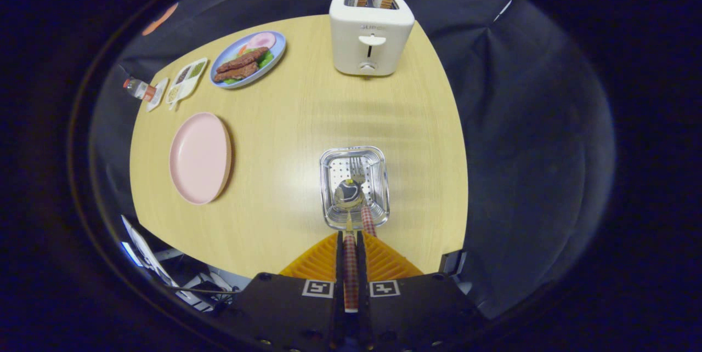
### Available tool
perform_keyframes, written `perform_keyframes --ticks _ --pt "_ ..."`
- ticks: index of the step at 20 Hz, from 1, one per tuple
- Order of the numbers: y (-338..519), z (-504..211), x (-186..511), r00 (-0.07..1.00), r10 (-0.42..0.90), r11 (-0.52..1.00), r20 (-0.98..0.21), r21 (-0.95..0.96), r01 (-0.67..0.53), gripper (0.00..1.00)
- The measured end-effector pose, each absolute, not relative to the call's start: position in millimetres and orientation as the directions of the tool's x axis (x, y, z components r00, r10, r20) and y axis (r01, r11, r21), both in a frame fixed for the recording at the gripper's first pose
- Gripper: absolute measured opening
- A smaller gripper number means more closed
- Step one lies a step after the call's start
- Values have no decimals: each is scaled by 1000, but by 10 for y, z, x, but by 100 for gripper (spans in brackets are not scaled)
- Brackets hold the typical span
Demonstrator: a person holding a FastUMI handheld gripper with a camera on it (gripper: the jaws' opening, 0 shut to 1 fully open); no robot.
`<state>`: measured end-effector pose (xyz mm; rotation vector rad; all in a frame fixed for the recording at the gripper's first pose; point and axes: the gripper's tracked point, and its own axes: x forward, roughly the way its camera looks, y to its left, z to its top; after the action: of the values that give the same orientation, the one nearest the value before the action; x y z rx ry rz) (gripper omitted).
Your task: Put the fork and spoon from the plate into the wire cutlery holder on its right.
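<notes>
Tongs [351, 242] squeeze the spoon [349, 194] by its handle, bowl down inside the holder [354, 187] just ahead, ready to drop. Fork [359, 176] leans there already. The plate [199, 157] sits bare.

Faint unreadable brand mark on toaster [371, 34], no legible text

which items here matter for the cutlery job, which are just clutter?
Job: spoon, handle clamped between the fingers, bowl over the wire cutlery holder; fork already in the holder; pink plate.

Clutter: toaster with bread, blue food plate, small compartment tray, bottle.
</notes>
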<state>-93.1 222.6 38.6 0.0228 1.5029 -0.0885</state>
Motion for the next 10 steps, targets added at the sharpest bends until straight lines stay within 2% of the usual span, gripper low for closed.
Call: perform_keyframes --ticks 10 --pt "2301 212 -649 116 4 994 -993 17 111 11"
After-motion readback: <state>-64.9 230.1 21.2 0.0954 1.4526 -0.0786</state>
